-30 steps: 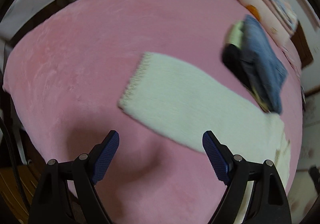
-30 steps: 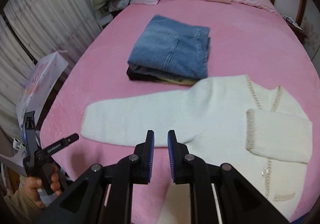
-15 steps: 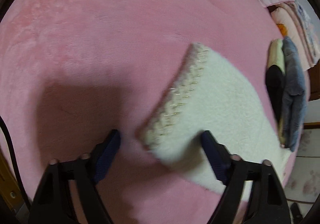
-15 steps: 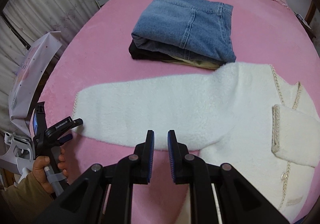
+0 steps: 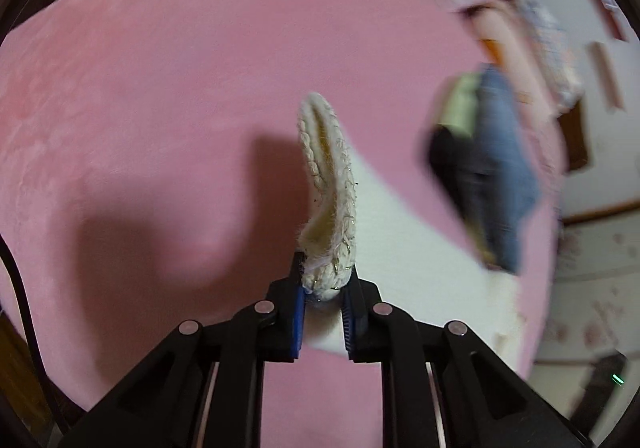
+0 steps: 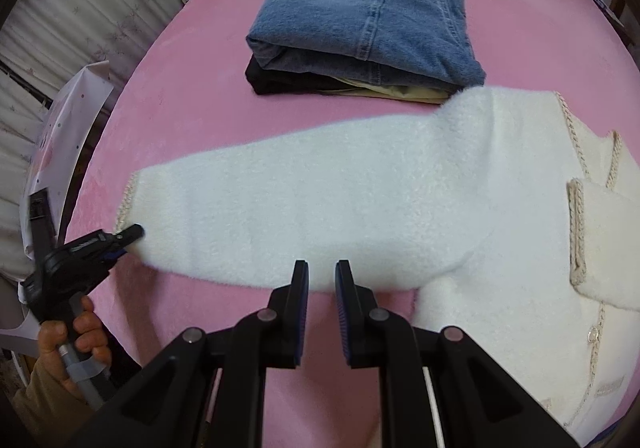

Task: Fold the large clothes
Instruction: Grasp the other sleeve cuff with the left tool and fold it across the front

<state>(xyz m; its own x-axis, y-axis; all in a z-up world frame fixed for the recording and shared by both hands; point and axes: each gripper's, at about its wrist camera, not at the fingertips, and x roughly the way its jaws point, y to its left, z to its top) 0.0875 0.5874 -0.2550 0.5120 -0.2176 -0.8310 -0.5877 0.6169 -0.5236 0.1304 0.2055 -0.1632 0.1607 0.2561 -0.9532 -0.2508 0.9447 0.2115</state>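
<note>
Left gripper (image 5: 324, 298): jaws closing on the braided cuff (image 5: 328, 188) of the cardigan's sleeve — the cuff stands pinched between the blue pads at the lower centre of the left wrist view, its free end curling upward.

Right gripper (image 6: 322, 284): jaws nearly together with nothing between them, hovering at the lower centre of its view, just above the near edge of the sleeve (image 6: 304, 204).

Cardigan (image 6: 520, 208): white, fluffy, lying flat on the pink bedspread (image 6: 180, 60); the body fills the right of the right wrist view, one sleeve stretches leftward across the middle, the other lies folded over the front at the right edge.

Left hand (image 6: 76, 336): lower left of the right wrist view, gripping the tool's handle; the tool's tip meets the cuff's lower corner.

Folded stack (image 6: 364, 16): jeans on top of dark and pale garments, upper centre, just beside the cardigan's shoulder — whether they touch is hard to tell.

Step in hand: probably folding the outstretched sleeve across the body.

Risk, grip: only a corner of the cuff is caught; the loose knit could slip out once lifted.

Risk, drag: with nothing pinning the shoulder, pulling the sleeve may slide the whole cardigan and undo the folded sleeve.

Risk, stack: a wide swing could brush the jeans and topple the pile.
</note>
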